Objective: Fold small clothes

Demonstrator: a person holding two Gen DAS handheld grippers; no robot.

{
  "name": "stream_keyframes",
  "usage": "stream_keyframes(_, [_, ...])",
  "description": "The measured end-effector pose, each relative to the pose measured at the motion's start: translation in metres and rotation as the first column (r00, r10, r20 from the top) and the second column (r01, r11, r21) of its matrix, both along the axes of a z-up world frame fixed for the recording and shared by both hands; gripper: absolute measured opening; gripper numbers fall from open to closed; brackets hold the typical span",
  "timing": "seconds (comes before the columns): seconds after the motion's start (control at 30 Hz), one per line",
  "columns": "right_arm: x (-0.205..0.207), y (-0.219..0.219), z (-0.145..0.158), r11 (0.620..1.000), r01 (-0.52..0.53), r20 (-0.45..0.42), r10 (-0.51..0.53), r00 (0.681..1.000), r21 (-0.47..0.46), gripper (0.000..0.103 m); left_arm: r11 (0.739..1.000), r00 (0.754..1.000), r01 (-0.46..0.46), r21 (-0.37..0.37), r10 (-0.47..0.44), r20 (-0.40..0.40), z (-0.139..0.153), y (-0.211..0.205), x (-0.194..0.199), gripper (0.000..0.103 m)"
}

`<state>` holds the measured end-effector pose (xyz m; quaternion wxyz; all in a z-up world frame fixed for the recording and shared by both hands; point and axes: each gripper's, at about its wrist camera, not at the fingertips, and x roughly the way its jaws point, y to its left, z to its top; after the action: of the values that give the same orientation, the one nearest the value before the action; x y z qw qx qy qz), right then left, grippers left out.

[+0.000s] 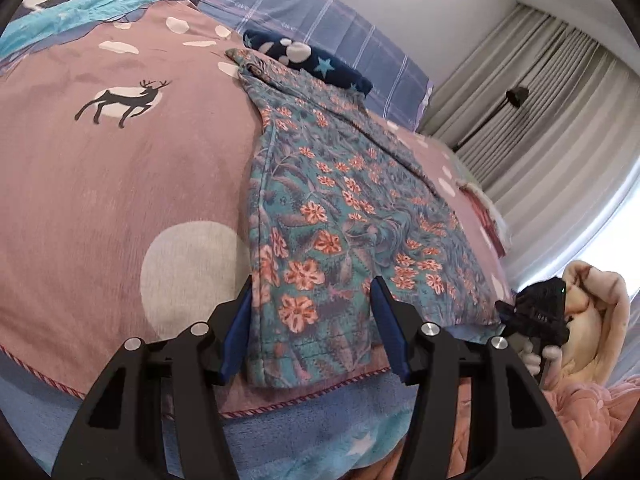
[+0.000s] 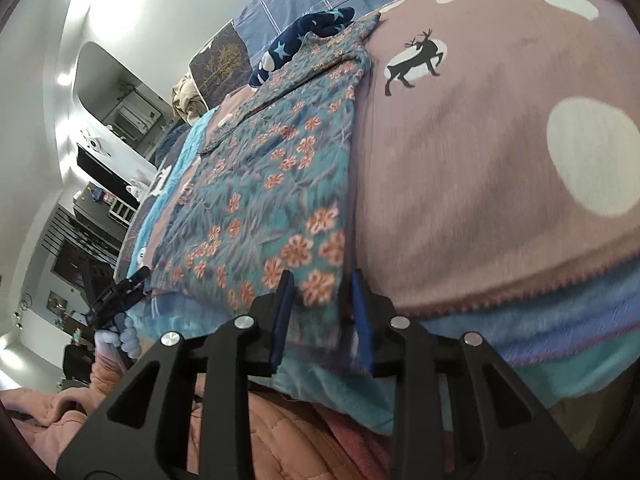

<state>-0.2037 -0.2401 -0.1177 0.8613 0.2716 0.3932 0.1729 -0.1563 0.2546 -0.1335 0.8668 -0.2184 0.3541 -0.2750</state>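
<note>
As the floral garment (image 1: 336, 216) lies limp on the bed (image 1: 120, 184), both grippers, left gripper (image 1: 312, 332) and right gripper (image 2: 320, 316), hover with fingers parted and empty at its near hem corners, the best holds.

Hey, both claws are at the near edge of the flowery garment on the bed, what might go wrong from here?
1. The left claw stands open over the floral garment's near hem, so it may pinch the pink bedspread along with it.
2. The right claw straddles the garment's side edge and might catch only one layer.
3. Lifting could drag the navy star-print cloth touching the far end.
</note>
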Motion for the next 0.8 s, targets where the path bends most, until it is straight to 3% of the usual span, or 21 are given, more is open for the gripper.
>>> stream_keyframes(0.13, [0.005,0.003,-0.003,0.997,-0.02,-0.001,0.02,1.0,0.073,0.04,1.0,1.0,-0.002,0.003,0.002,0.004,0.001,-0.003,0.0,0.057])
stream_keyframes(0.2, [0.006,0.006,-0.001,0.995,-0.034,0.006,0.034,0.999,0.094,0.053,1.0,1.0,-0.008,-0.006,0.008,-0.003,0.0,-0.003,-0.002,0.058])
stream_keyframes(0.33, [0.001,0.01,0.001,0.995,-0.046,0.016,0.044,0.999,0.093,0.055,0.999,1.0,-0.006,-0.037,0.005,-0.012,-0.002,0.0,-0.01,0.059])
stream_keyframes(0.43, [0.002,0.01,0.0,0.996,-0.036,0.009,0.036,0.999,0.075,0.042,0.999,1.0,-0.005,-0.034,0.005,-0.013,-0.002,-0.001,-0.011,0.059])
stream_keyframes(0.5, [0.007,0.009,0.0,0.998,-0.017,0.001,0.017,1.0,0.064,0.005,0.999,1.0,-0.02,-0.028,0.019,-0.018,-0.001,-0.002,-0.007,0.035])
stream_keyframes(0.53, [0.009,0.009,0.003,0.997,0.0,0.004,0.0,1.0,0.074,0.005,0.999,0.999,-0.023,-0.046,0.021,-0.042,-0.002,-0.001,-0.002,0.007])
stream_keyframes(0.6, [0.004,0.008,0.019,0.997,0.03,0.058,-0.034,0.998,0.068,0.005,0.993,0.996,-0.064,-0.104,0.057,-0.065,0.001,0.006,0.002,0.008])
stream_keyframes(0.7, [-0.012,-0.009,0.051,0.993,0.087,0.137,-0.098,0.986,0.081,0.004,0.979,0.995,-0.089,-0.185,0.094,0.019,0.027,0.018,-0.011,0.007])
stream_keyframes(0.8, [-0.027,-0.03,0.065,0.988,0.146,0.134,-0.151,0.98,0.043,0.004,0.988,0.993,-0.051,-0.149,0.066,0.1,0.051,0.015,-0.027,0.005])
